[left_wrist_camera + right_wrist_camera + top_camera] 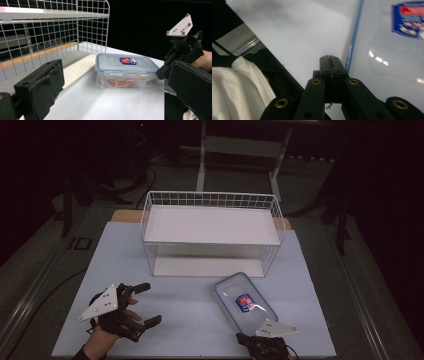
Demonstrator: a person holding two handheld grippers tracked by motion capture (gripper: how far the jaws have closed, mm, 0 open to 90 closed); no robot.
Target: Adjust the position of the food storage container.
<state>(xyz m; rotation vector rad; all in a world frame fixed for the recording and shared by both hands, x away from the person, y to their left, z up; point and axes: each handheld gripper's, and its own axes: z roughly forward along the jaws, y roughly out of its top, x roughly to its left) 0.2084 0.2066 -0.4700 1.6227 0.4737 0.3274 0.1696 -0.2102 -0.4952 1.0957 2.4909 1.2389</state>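
Clear plastic box (pixel 243 302) — just beyond closed jaws

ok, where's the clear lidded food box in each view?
High view: food box lower centre-right on the table, in front of the wire rack.
Left gripper view: centre, right of the rack.
Right gripper view: its lid at the right.
Shared landmark: the blue-and-red lid label.

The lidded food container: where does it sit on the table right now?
In the high view, the food container lies on the table right of centre, just in front of the white wire shelf rack, with the right tongs at its near corner.
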